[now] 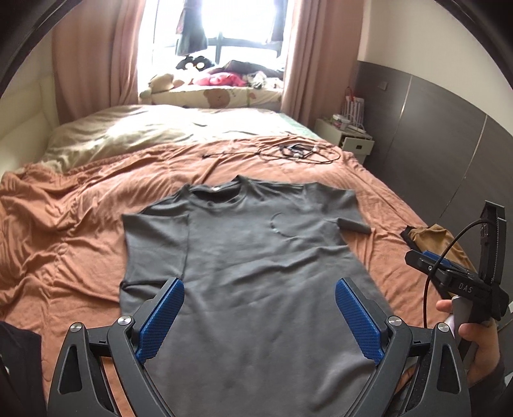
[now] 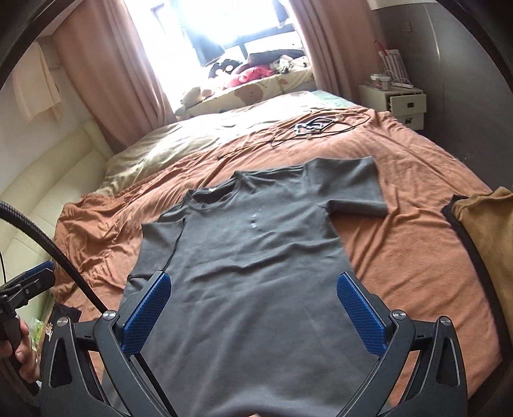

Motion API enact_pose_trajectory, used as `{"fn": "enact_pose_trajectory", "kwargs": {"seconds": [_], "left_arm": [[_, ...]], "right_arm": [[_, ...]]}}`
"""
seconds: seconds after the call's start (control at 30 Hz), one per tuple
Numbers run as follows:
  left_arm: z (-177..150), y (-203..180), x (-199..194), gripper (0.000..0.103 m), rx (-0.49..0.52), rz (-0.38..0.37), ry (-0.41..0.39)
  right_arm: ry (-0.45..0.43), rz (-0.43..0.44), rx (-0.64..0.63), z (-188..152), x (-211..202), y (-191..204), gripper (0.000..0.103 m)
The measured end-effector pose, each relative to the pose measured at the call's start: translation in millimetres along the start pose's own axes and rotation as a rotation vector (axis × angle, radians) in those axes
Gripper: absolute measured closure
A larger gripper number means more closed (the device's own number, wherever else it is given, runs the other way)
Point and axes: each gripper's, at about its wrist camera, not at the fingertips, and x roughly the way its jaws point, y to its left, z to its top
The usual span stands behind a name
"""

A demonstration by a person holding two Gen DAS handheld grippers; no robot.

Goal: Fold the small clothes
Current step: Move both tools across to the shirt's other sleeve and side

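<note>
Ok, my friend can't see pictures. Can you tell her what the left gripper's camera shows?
A gray T-shirt lies flat, front up, on a rumpled orange bedspread, neck toward the window. The open left gripper hovers over its lower half, holding nothing. At the right, a hand holds the right gripper, beside tan clothing.

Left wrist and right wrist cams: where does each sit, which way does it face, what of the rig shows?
Left wrist: on the left gripper, low over the near hem of the gray T-shirt, facing up the bed toward the window; the right gripper and hand show at the right edge.
Right wrist: on the right gripper, facing the same way from further right; the left gripper shows at the left edge.
Shared: T-shirt, orange bedspread, cables, nightstand.
</note>
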Motion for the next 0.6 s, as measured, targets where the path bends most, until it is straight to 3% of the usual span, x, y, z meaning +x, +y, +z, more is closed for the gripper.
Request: {"fn": "enact_pose_trajectory", "kwargs": {"seconds": [0.17, 0.4, 0.6], "left_arm": [[9.1, -25.9, 10.8, 0.007, 0.024, -0.018, -0.024], [17.0, -55.0, 46.8, 0.007, 0.032, -0.053, 0.008], [21.5, -73.7, 88.6, 0.007, 0.041, -0.072, 0.038]], "right_arm": [[-0.021, 0.003, 0.045, -4.3, -2.9, -29.4, 0.0], [-0.045, -0.041, 0.098, -5.2, 9.0, -68.1, 0.0], [-0.027, -0.027, 0.155, 1.7, 36.0, -99.3, 0.0]]}}
